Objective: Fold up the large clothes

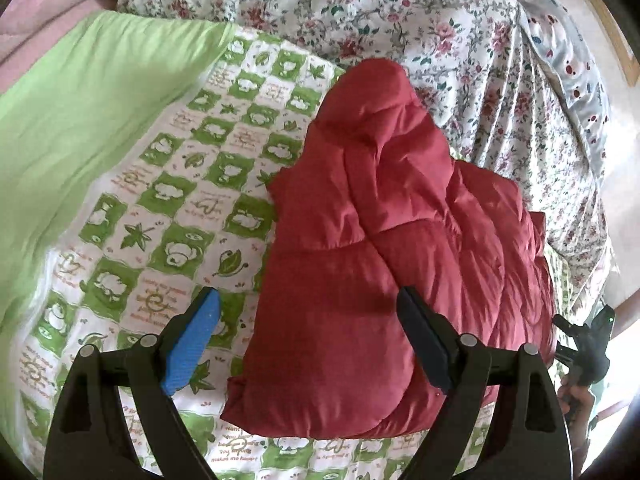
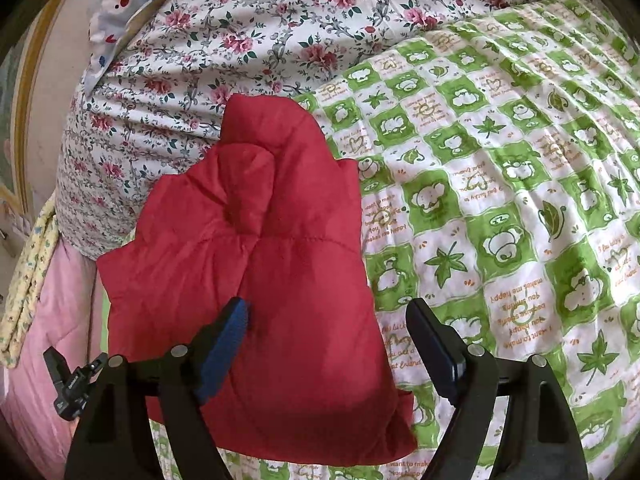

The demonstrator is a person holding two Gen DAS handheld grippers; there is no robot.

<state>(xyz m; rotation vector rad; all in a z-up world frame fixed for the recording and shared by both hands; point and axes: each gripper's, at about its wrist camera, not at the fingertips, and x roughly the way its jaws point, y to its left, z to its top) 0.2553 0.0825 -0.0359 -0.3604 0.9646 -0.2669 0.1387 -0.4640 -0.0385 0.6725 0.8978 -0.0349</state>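
Your left gripper (image 1: 308, 320) hangs with its blue-padded and black fingers spread wide, grasping nothing, above the near left edge of the folded red quilted puffer jacket (image 1: 384, 248). Your right gripper (image 2: 328, 324) is likewise released, one finger over the jacket's near half and the other over the bedding just right of it.

That jacket (image 2: 264, 264) lies in a compact bundle on the green-and-white checked quilt printed with leaves and cartoon animals (image 2: 500, 184), which covers the bed to the jacket's left and near side. Beyond the jacket, a white bedspread with pink roses (image 1: 400, 20) bunches up in folds. Left of the jacket lies a plain lime-green cloth (image 1: 88, 120). Pink fabric (image 2: 48, 320) and a pale wall with a wooden frame edge (image 1: 616, 40) sit on the jacket's right.
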